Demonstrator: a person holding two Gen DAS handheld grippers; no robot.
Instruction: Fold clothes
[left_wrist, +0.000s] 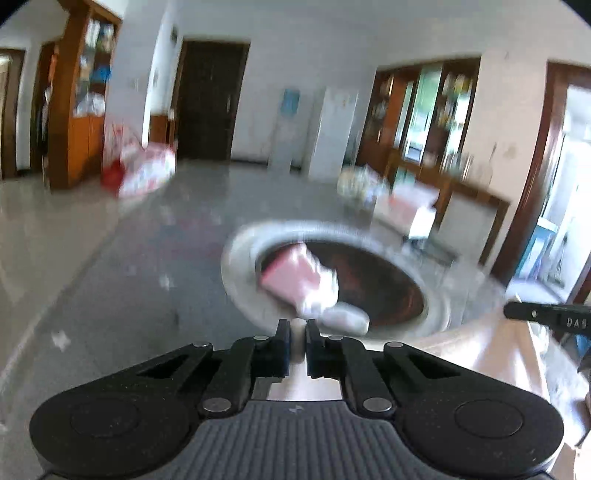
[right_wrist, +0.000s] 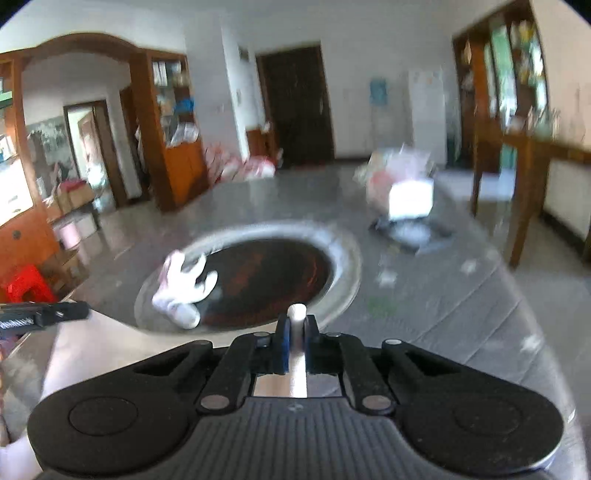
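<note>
A pale pinkish garment is stretched between my two grippers above the near edge of a round grey table. The left gripper is shut on a bunched edge of this cloth, and a white nub of it pokes out between the pads. In the right wrist view the right gripper pinches another bunched edge the same way, with the garment spreading off to the left. One of the right gripper's fingers shows at the right edge of the left wrist view. Both views are motion-blurred.
A metal-rimmed round well with a dark inside sits in the table's middle. It holds a pink packet and white crumpled items. Boxes and clutter stand at the far side. A red stool is on the floor at left.
</note>
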